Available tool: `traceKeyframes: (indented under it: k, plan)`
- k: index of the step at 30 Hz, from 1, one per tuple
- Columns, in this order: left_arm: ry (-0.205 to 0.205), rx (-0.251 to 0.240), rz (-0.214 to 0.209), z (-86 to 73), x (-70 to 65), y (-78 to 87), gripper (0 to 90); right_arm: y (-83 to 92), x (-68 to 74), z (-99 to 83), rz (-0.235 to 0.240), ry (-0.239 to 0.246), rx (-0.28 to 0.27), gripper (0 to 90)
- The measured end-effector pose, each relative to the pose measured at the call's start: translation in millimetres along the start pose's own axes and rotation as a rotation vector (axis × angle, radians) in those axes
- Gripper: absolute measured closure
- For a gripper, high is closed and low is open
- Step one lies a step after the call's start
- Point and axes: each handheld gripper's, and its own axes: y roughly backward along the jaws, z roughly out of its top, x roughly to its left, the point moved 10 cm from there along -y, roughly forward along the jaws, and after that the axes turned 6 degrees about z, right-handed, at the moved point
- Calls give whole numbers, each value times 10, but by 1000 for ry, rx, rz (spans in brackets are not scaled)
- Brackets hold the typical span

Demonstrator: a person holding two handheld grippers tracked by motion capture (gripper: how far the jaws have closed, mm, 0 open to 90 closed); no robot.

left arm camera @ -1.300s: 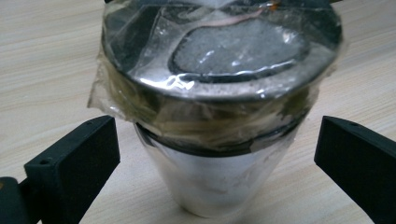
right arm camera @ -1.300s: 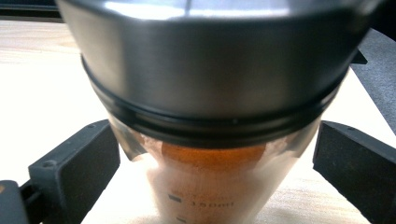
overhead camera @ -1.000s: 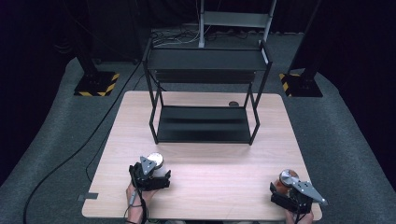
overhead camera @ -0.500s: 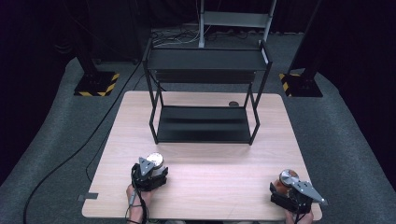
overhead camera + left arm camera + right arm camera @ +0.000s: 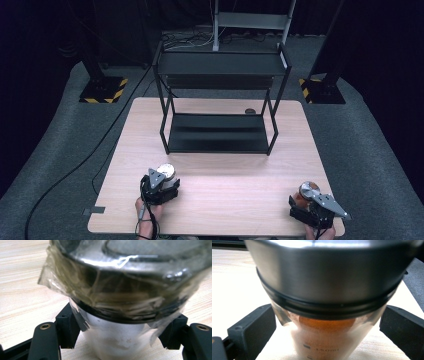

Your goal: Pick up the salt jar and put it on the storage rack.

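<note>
A small jar of white powder point(image 5: 166, 171) stands on the wooden table point(image 5: 230, 172) at the front left. Its lid is wrapped in clear plastic point(image 5: 120, 290). My left gripper point(image 5: 163, 177) has just closed its jaws and now is shut on this jar, with the black pads point(image 5: 67, 327) pressed against the sides under the lid. At the front right stands a metal-lidded jar of orange-brown powder point(image 5: 308, 189). My right gripper point(image 5: 306, 195) has its jaws on either side of that jar point(image 5: 327, 340), and pale table shows between each pad point(image 5: 254, 327) and the glass.
A black two-tier rack point(image 5: 220, 132) stands mid-table toward the far side, its lower shelf bare. A small dark round object point(image 5: 249, 111) lies on the table behind it. Stands with yellow-black striped bases point(image 5: 102, 90) sit on the grey floor. A cable point(image 5: 85, 160) trails left.
The left gripper's jaws have drawn in from wide open to closed on the white-powder jar. The right gripper and its jar have not moved.
</note>
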Motion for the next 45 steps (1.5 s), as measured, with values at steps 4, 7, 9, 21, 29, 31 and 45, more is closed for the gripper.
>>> traceKeyframes:
  k: [4, 7, 9, 21, 29, 31, 45]
  plan:
    - [-11, 9, -3, 22, 7, -1, 306, -1, -1, 1, 1, -1, 1, 0]
    - [-10, 12, -14, 40, 32, -1, 307, -2, 1, 3, 0, 0, 3, 0]
    - [-5, 12, -25, 56, 54, 3, 306, -3, 1, 4, 1, 1, 4, 0]
    - [-16, 23, -95, 205, 164, 45, 307, -5, 3, 4, 0, 2, 6, 0]
    - [-53, 28, -103, 308, 171, 81, 306, -5, 4, 4, 0, 4, 7, 0]
    - [-52, 27, -114, 338, 187, 95, 306, -4, 5, 4, 0, 5, 7, 0]
    - [-77, 20, -158, 593, 280, 158, 306, -9, 3, 9, 3, 7, 12, 0]
